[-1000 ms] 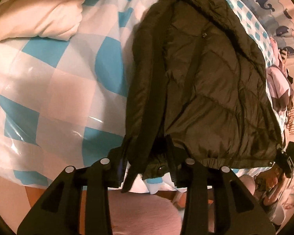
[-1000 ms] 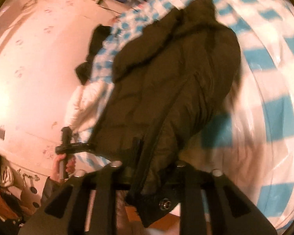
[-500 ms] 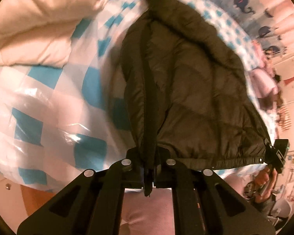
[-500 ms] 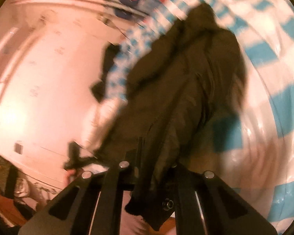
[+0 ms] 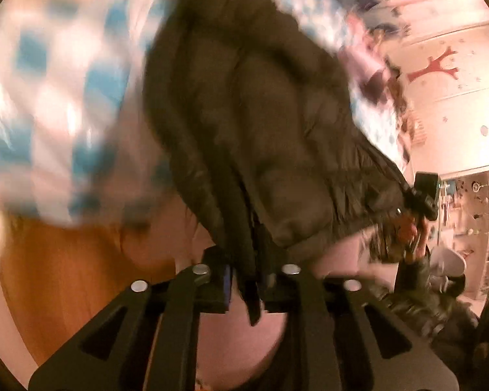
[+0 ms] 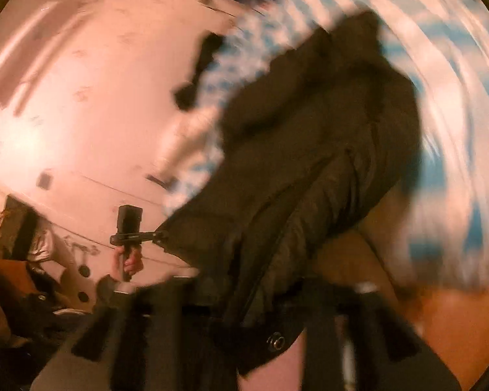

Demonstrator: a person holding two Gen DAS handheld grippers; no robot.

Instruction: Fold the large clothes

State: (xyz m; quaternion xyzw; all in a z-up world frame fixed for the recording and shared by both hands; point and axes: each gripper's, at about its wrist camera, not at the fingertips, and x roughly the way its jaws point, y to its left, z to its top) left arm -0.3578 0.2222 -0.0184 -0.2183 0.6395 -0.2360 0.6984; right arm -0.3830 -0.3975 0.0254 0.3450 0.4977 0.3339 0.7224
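The dark olive quilted puffer jacket (image 5: 264, 123) lies lengthwise on the blue-and-white checked bed cover (image 5: 58, 97), its hem pulled off the near edge of the bed toward the person. The left gripper (image 5: 246, 288) has the front zip edge of the hem between its jaws, which are easing apart, the cloth still caught there. The right gripper (image 6: 260, 306) has the other hem corner, near a metal snap button (image 6: 275, 341), between jaws that are opening wider; blur hides whether its pads still press. Both views are smeared. As I judge it, the step is dragging the jacket flat before folding, so it would go best with both corners level and equally taut, pulled straight along the jacket's length, and let go only once the hem rests on the cover, or it will slide toward the orange floor (image 5: 65, 277)
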